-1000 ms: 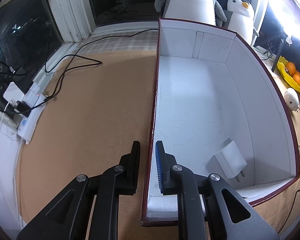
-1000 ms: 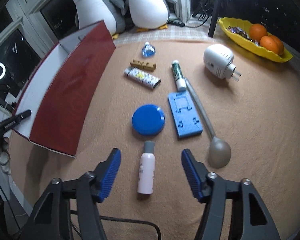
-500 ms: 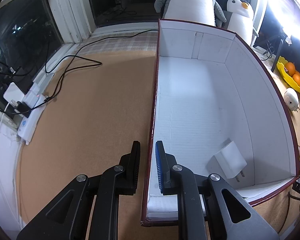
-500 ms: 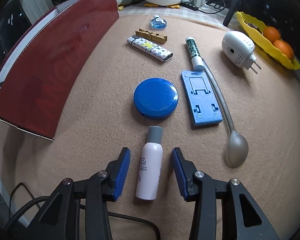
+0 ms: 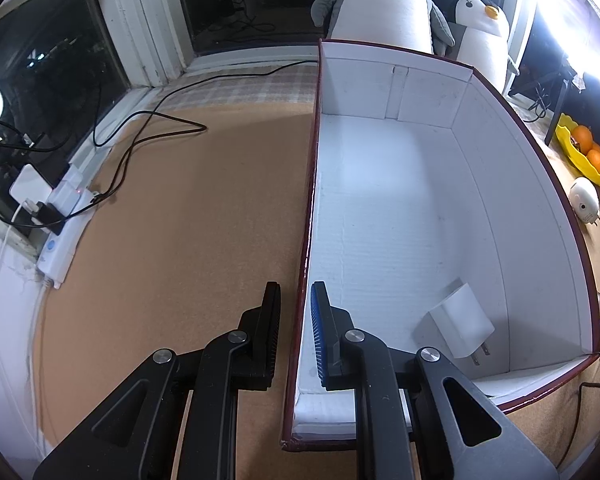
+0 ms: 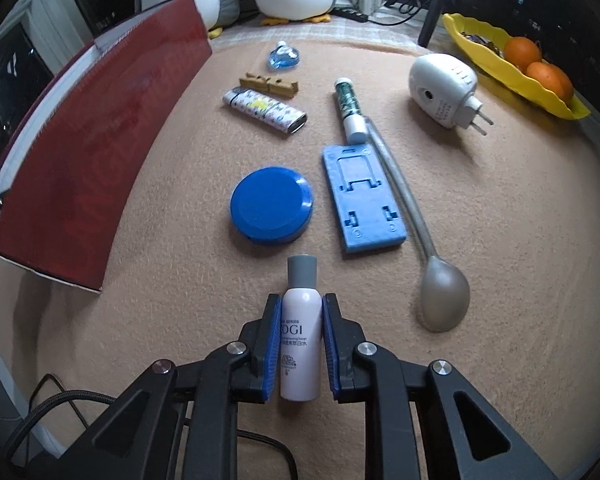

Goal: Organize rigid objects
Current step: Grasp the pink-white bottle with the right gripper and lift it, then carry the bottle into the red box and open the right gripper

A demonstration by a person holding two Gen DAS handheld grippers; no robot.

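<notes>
Item: white bottle [image 6: 300, 344], lying on table [image 6: 500, 240] just nearer than blue round case [image 6: 271, 204]; right claw [image 6: 299, 346] clenched on its body; left claw [image 5: 294, 336] pinching box [image 5: 380, 220] wall; advice: lift level, clear the case, then lower inside box

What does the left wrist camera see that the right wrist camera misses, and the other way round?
Only the left wrist view shows the box's white inside with a charger in it, and the left gripper clamped on the box wall. Only the right wrist view shows the right gripper shut on a bottle, plus the blue disc and spoon. Both show the box, penguins and oranges.
</notes>
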